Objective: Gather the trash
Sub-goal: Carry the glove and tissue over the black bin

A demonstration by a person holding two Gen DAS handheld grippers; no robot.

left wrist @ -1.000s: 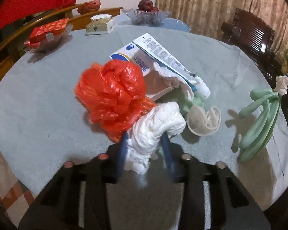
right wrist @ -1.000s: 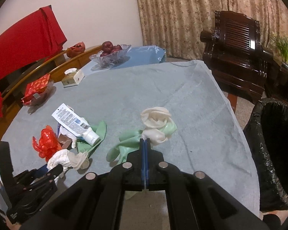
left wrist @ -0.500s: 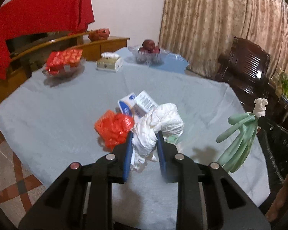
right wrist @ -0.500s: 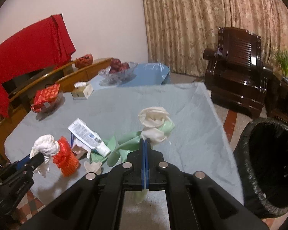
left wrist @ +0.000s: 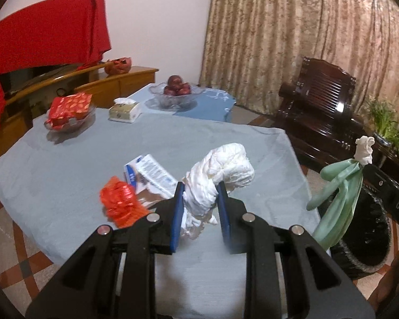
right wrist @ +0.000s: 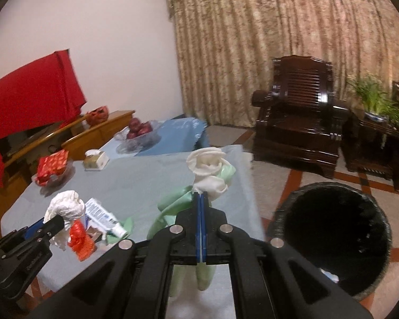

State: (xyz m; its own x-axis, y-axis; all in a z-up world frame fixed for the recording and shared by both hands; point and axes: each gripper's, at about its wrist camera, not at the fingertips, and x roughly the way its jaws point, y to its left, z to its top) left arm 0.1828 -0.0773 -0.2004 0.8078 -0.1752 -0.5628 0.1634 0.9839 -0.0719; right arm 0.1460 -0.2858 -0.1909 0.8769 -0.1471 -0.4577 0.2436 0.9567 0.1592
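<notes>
My left gripper is shut on a crumpled white tissue wad, held up above the grey-blue table. My right gripper is shut on a pale green rubber glove with a white glove bundle at its top; the green fingers dangle below the jaws. The same green glove hangs at the right of the left wrist view. On the table lie a crumpled red plastic bag and a white and blue tube. A black-lined trash bin stands on the floor right of the table.
At the table's far side are a red packet in a glass dish, a tissue box and a fruit bowl. A dark wooden armchair and a potted plant stand beyond the bin. Red cloth drapes a sideboard.
Both grippers have risen off the table with their loads. The tissue wad left the red bag behind; the green glove now hangs in the air, and the bin has come closer in the right view.
</notes>
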